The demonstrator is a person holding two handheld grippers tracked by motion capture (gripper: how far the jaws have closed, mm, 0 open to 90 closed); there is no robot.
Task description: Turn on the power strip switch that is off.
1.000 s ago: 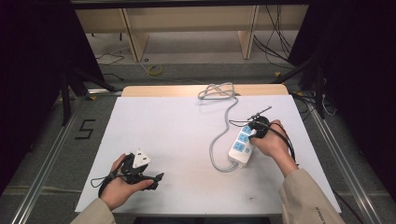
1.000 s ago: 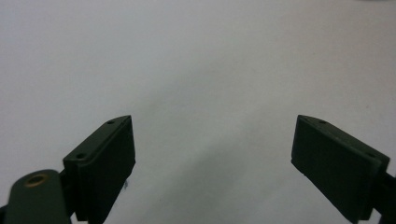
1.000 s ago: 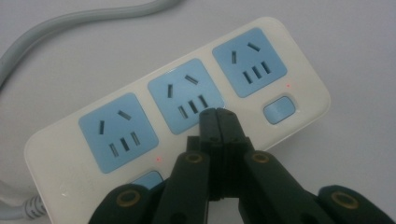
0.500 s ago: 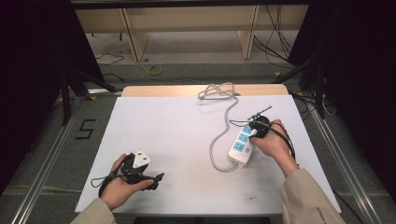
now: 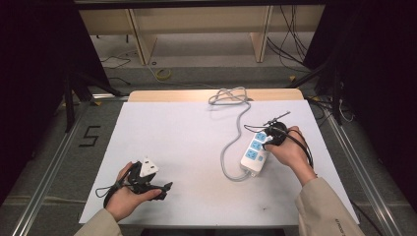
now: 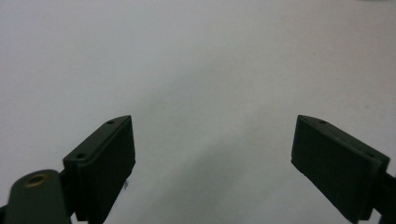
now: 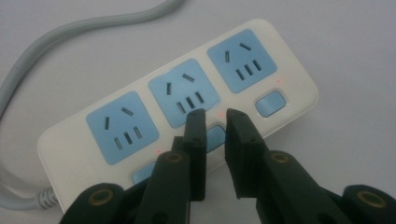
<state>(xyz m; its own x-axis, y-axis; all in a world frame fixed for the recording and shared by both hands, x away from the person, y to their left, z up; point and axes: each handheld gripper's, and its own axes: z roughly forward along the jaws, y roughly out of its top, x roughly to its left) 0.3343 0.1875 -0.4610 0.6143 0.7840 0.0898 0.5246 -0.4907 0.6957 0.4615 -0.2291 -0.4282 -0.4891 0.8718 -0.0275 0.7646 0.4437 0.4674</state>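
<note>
Hands first, since they're closest to you: your left claw (image 5: 164, 187) sits at the near left of the tabletop (image 5: 187, 137), spread wide with nothing between the jaws, well apart from everything else. In the left gripper view it's just bare white surface ahead.

Your right claw (image 7: 215, 114) is where the action is. It's parked right over the power strip (image 5: 255, 153), tips down at the row of little blue switches along the strip's edge, hovering over the middle switch (image 7: 215, 137). The jaws have just been opening a bit, and now stand a narrow gap apart with nothing pinched between them. I can't tell if the tips are actually touching the switch or sitting just above it.

My read: you're in the switch-pressing step, working on the middle one. Small red dots beside the switches look lit, so the strip seems powered. If you want another press, line one tip over the switch, not the gap, so it doesn't straddle the button. The end switch (image 7: 270, 102) is just beside it if that's next, a short slide along the strip.

Farther out, the strip's grey cord (image 5: 236, 125) loops away to the far edge of the tabletop. Keep your claw's own cable clear of it.
</note>
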